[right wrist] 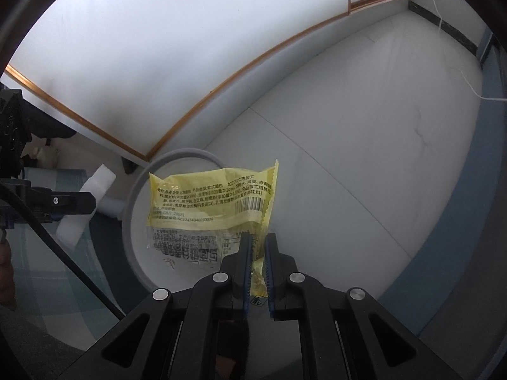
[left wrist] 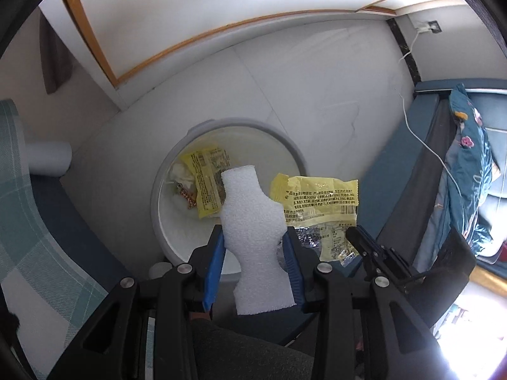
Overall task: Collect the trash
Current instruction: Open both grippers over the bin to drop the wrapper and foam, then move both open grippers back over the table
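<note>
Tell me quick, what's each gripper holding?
Left gripper: closed on the white foam piece.
Right gripper: closed on the yellow wrapper.

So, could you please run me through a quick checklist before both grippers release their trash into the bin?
1. Left gripper holds the foam piece: ok.
2. Right gripper shut on the yellow wrapper: ok.
3. Foam over the bin opening: ok.
4. Wrapper fully over the opening: cannot tell; one edge overhangs the rim.
5. Room left in the bin: ok, only a few scraps at the bottom.
</note>
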